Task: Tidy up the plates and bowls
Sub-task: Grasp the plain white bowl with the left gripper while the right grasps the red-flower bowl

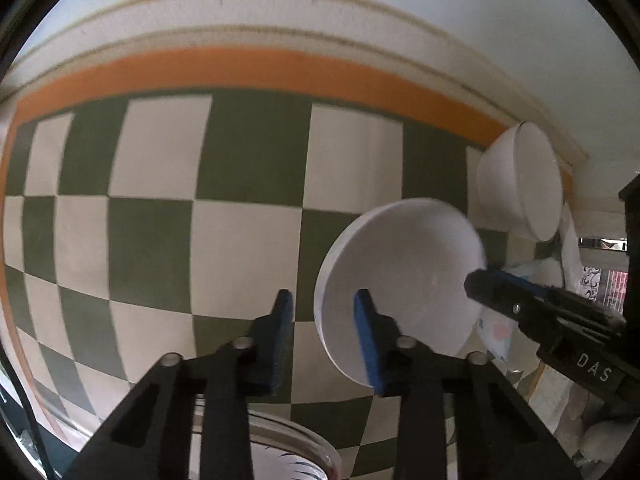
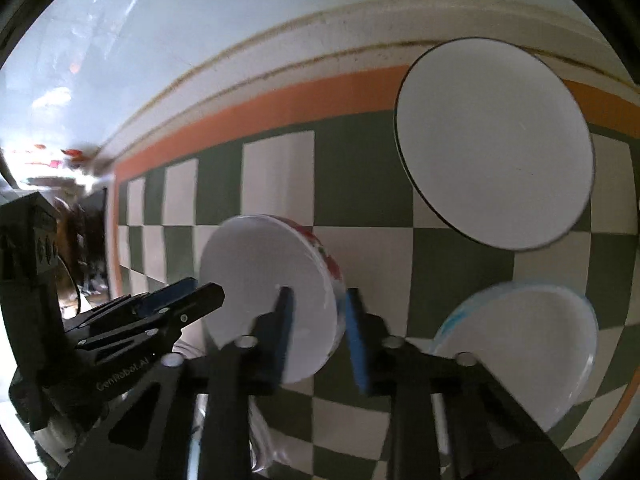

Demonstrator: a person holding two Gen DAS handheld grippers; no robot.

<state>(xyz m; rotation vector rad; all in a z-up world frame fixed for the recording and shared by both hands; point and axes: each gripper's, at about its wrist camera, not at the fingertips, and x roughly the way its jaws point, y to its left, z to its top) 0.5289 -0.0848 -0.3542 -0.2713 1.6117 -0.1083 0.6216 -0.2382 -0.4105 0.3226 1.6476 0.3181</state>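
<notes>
A white bowl [image 1: 404, 264] with a red pattern on its outside [image 2: 260, 280] stands on the green-and-white checked cloth [image 1: 240, 240]. My left gripper [image 1: 324, 300] straddles its left rim, one pad outside and one over the inside. Cloth still shows between the outer pad and the rim, so it reads as open. My right gripper [image 2: 319, 296] straddles the opposite rim; its outer pad is close to the wall and its inner pad stands off it. Each gripper shows side-on in the other view: the right gripper [image 1: 478, 280] and the left gripper [image 2: 204, 290].
A large white plate with a dark rim [image 2: 496, 144] lies at the far right, and a blue-edged bowl [image 2: 520, 340] sits near right. Another white bowl [image 1: 520, 184] stands beyond. A clear glass dish [image 1: 292, 452] lies under my left gripper. An orange border [image 1: 260, 68] marks the cloth's far edge.
</notes>
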